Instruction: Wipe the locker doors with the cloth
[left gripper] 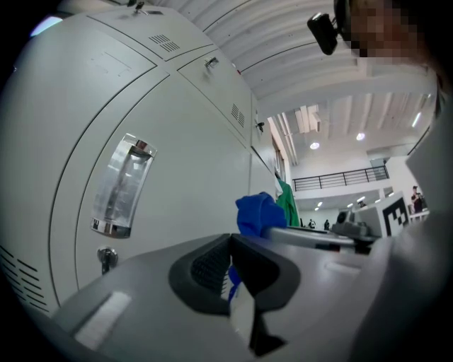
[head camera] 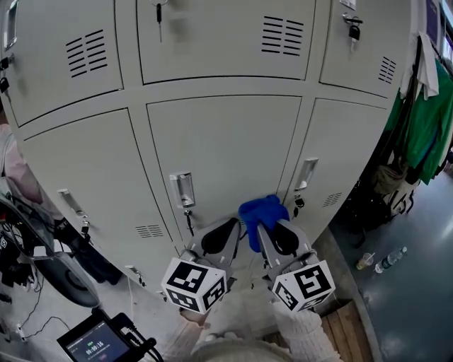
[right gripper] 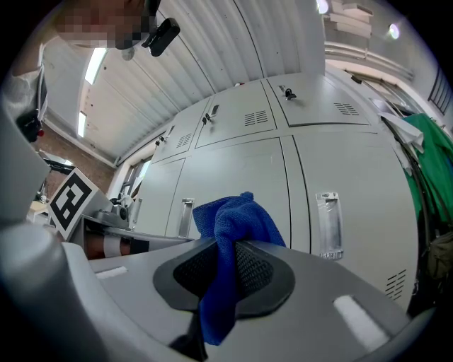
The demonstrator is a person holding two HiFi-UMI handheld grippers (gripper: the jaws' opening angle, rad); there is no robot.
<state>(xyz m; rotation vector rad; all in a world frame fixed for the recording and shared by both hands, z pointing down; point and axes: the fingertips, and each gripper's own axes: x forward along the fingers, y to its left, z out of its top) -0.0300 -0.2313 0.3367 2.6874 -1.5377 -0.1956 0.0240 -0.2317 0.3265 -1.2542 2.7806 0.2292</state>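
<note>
A blue cloth [head camera: 263, 212] is bunched between the jaws of my right gripper [head camera: 260, 228], just in front of the lower middle locker door [head camera: 226, 141]. In the right gripper view the cloth [right gripper: 230, 223] sticks up above the shut jaws of that gripper [right gripper: 230, 244], and a tail hangs down between the pads. My left gripper [head camera: 235, 223] sits close beside it on the left, jaws together with nothing held. The left gripper view shows its jaws [left gripper: 231, 237] closed, the cloth [left gripper: 259, 214] just to the right, and a door handle [left gripper: 124, 185] nearby.
Grey lockers fill the wall, with recessed handles [head camera: 182, 189], a padlock [head camera: 354, 30] and a hanging key [head camera: 160, 14]. Green clothing [head camera: 425, 127] hangs at the right. A bottle [head camera: 391, 259] and a cup [head camera: 365, 261] lie on the floor. A tablet [head camera: 95, 343] sits at the lower left.
</note>
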